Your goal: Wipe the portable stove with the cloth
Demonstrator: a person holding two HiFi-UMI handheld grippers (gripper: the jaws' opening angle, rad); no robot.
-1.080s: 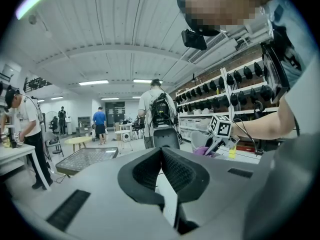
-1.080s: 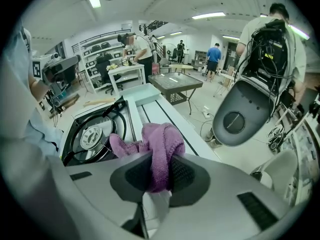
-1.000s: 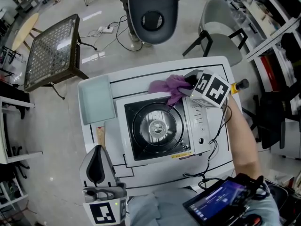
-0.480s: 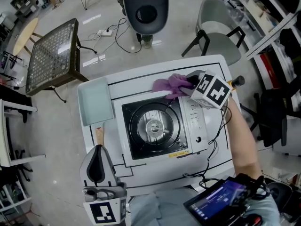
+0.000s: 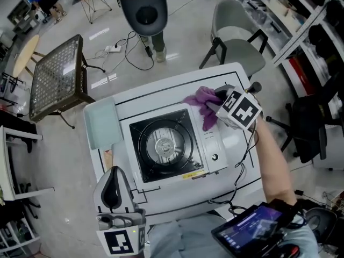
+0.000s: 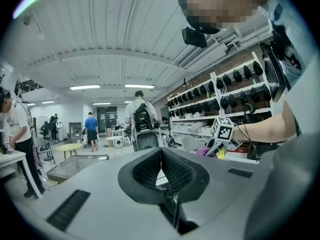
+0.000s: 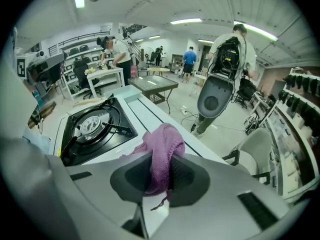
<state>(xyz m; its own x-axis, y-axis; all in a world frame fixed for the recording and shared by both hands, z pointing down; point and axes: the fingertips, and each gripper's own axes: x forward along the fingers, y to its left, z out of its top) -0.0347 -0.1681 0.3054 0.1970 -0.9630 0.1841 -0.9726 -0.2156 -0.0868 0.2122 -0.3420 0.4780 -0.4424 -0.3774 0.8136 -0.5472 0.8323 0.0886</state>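
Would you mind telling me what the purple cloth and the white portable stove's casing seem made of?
The purple cloth looks like soft knitted or terry-like fabric, matt: nubbly texture, limp folds. The white portable stove's casing is probably painted sheet metal, smooth with a slight sheen; plastic cannot be ruled out.

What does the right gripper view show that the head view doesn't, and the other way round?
Only the right gripper view: the right gripper, jaws clamped on the purple knitted cloth. Only the head view: the round control knob on the white portable stove, and the dark tablet. Both: the stove's black burner, the cloth, the pale green tray.
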